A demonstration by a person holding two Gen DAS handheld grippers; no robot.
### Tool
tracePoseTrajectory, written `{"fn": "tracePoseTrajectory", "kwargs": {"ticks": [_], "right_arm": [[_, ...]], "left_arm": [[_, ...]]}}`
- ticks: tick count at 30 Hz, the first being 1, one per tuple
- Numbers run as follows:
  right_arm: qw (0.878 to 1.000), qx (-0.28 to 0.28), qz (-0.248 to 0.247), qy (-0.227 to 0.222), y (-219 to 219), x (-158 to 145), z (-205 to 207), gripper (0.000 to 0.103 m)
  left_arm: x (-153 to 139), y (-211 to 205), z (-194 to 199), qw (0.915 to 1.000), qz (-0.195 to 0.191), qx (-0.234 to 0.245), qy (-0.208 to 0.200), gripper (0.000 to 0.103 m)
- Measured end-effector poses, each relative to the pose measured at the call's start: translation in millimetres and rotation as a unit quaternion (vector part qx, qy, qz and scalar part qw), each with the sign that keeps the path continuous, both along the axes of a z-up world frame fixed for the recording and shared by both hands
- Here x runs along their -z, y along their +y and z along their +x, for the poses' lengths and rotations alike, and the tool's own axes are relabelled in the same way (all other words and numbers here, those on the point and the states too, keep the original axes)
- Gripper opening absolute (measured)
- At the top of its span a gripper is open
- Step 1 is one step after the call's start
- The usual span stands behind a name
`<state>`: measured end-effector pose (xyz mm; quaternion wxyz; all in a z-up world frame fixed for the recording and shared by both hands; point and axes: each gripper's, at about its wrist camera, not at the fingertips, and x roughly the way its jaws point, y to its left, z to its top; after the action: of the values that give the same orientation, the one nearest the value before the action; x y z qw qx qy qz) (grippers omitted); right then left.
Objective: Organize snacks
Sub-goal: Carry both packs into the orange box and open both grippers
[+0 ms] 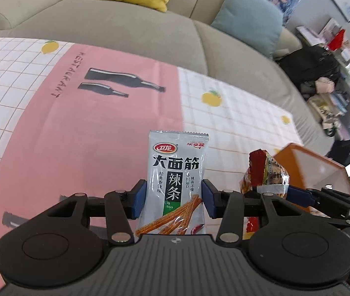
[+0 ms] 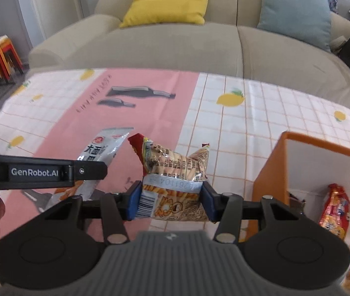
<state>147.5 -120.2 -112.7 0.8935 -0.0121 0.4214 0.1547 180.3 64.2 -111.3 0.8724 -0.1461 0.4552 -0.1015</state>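
We cannot read much of the orange box (image 2: 268, 172): in the right wrist view its far side runs off the right edge, and only parts of the packets inside show, a red one (image 2: 335, 212) and a pale one at the lower right corner. In the left wrist view the box (image 1: 288, 155) is half hidden behind our right gripper (image 1: 273, 190). The bottom of the grey snack packet (image 1: 175, 180) disappears behind the gripper body.

Our left gripper (image 1: 174, 197) is clamped on that grey packet, which stands upright at the centre of the frame, above the pink and white tablecloth (image 1: 51, 123). In the right wrist view the same packet (image 2: 100, 153) leans at centre left, partly behind the left gripper's black arm.

Our right gripper (image 2: 172, 199) is clamped on a crumpled tan peanut packet (image 2: 175, 162), held at centre frame just left of the box.
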Motion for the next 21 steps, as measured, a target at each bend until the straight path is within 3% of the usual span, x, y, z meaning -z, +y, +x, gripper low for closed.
{"fn": "tracePoseTrajectory", "kwargs": {"ticks": [12,21], "right_arm": [[0.998,0.019,0.018,-0.048,-65,-58,-48,0.049],[0.996,0.064,-0.033,-0.056,-140,-70,-70,0.049]], "left_arm": [[-48,-56,-29,0.9979,-0.021,0.060,-0.007,0.054],[-66,-133,-32,0.9890,-0.008,0.147,-0.016,0.054]]}}
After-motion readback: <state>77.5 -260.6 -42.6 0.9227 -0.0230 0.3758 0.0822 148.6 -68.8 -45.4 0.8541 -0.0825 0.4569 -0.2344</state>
